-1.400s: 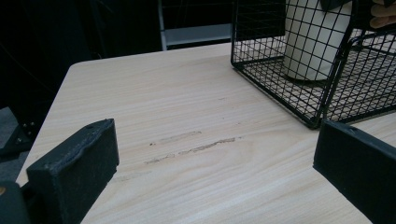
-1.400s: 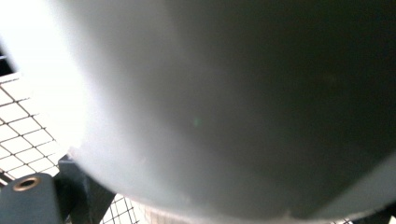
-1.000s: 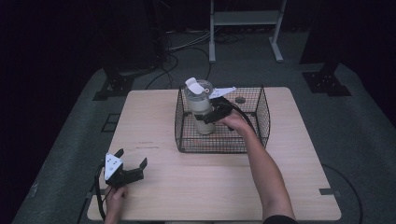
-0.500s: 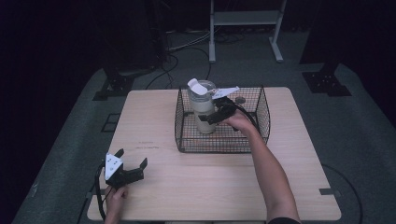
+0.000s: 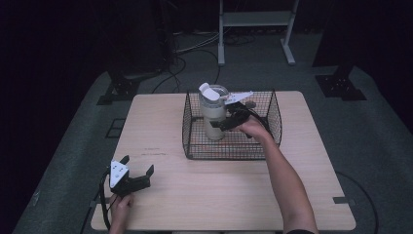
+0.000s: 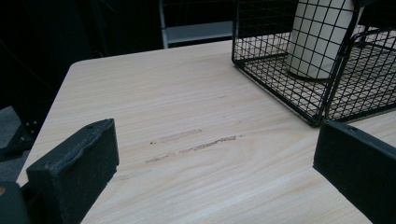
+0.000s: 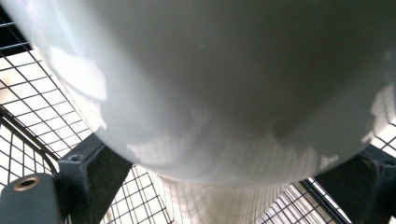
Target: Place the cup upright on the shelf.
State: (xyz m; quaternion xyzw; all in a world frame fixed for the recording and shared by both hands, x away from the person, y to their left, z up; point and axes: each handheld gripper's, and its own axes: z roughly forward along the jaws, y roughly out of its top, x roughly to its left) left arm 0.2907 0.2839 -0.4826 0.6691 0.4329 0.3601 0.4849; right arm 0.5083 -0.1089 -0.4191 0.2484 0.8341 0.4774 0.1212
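A cream tumbler (image 5: pixel 214 119) is being gripped inside a wire basket (image 5: pixel 272 105) by the right gripper (image 5: pixel 227 122). The left gripper (image 5: pixel 136 171) is being held wide open and empty over the table (image 5: pixel 204 185). The tumbler's base is being blurred in the right gripper view.

One wire basket (image 5: pixel 272 127), one cream tumbler (image 5: pixel 213 114), two tongs (image 5: pixel 138 171) (image 5: pixel 229 122), one table (image 5: pixel 195 195).

A cream cylindrical tumbler with a clear lid and raised white flip cap (image 5: pixel 214 111) stands upright inside the black wire basket (image 5: pixel 229 148), its glossy body pressed between the right gripper's (image 5: pixel 227 124) jaws.
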